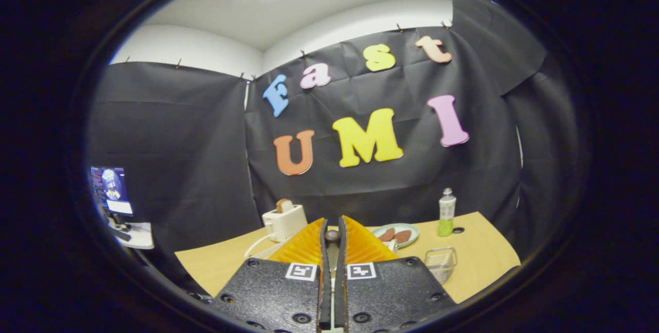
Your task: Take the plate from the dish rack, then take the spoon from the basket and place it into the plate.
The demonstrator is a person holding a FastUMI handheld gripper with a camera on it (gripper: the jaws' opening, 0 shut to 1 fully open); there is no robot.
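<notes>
My gripper (333, 224) is raised above the wooden table (479, 250), its two fingers pressed nearly together. Between them sits a thin spoon (332, 236): a dark rounded end shows at the fingertips and a pale shaft runs down the narrow gap. The rest of the spoon is hidden by the fingers. A small wire basket (441, 263) stands on the table to the right of the fingers and looks empty. Just beyond the right finger lies a pale plate (396, 234) with two brown pieces on it.
A white toaster (284, 221) with a slice of bread stands beyond the left finger, its cord trailing over the table. A green bottle (446, 212) stands behind the plate near the back edge. A lit monitor (110, 189) sits on a side desk far left.
</notes>
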